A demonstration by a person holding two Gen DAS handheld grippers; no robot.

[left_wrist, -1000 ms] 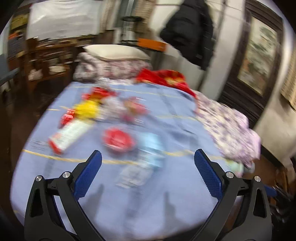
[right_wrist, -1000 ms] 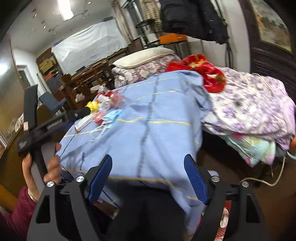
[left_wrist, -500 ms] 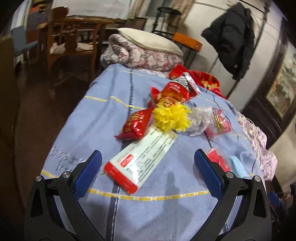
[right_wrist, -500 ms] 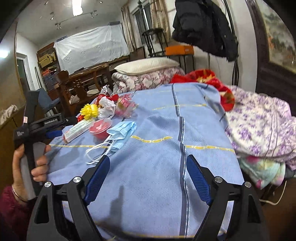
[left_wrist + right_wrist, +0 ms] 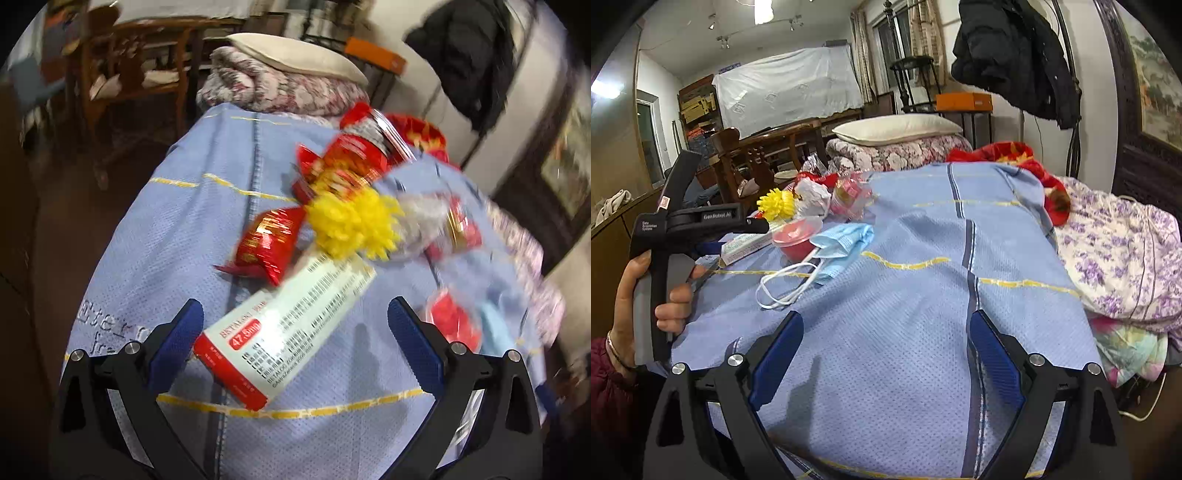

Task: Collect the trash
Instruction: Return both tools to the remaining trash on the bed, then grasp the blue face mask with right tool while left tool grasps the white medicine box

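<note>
Blue bedspread (image 5: 155, 229) underneath, and the left gripper (image 5: 295, 328) hangs wide open and empty with the red-ended medicine box (image 5: 284, 328) lying slantwise between its jaws, so best square up and close across the narrow width, while the right gripper (image 5: 886, 343), also wide open and empty, waits well short of the trash.

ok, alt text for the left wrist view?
The open left gripper frames a white-and-red medicine box lying on a blue blanket. Behind the box lie red snack wrappers, a yellow pom-pom and more blurred trash.
</note>
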